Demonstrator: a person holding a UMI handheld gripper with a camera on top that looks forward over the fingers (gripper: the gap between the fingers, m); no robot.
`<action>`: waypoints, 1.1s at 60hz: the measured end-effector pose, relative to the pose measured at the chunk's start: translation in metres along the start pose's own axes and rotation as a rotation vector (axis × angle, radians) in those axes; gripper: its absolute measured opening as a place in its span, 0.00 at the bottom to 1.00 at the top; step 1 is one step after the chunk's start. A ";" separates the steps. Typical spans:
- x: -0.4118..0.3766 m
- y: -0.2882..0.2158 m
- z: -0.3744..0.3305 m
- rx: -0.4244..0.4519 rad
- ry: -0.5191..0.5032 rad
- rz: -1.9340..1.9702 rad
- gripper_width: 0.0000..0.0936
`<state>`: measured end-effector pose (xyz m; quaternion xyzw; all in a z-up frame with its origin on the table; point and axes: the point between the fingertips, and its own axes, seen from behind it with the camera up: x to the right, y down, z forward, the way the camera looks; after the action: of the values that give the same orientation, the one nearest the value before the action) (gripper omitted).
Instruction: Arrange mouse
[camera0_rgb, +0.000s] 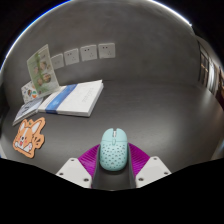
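A pale mint mouse (114, 148) with a dotted shell sits between my gripper's (114, 157) two fingers, its nose pointing away from me over the dark grey table (155, 110). The magenta pads (90, 157) press against both of its sides with no gap showing. Its rear end is hidden by the gripper body. I cannot tell whether the mouse rests on the table or is lifted off it.
A blue-and-white stack of books (65, 98) lies ahead to the left. An orange cartoon-shaped mat (30, 136) lies nearer on the left. A standing printed card (42, 72) is behind the books. Wall sockets (97, 50) are on the back wall.
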<state>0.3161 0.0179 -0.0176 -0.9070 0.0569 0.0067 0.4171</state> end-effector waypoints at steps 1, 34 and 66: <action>0.002 -0.002 -0.002 0.002 0.010 0.002 0.47; -0.376 -0.049 -0.039 0.148 -0.104 -0.058 0.46; -0.399 0.008 0.015 0.080 -0.056 -0.098 0.48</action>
<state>-0.0808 0.0636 -0.0095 -0.8907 0.0010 0.0091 0.4545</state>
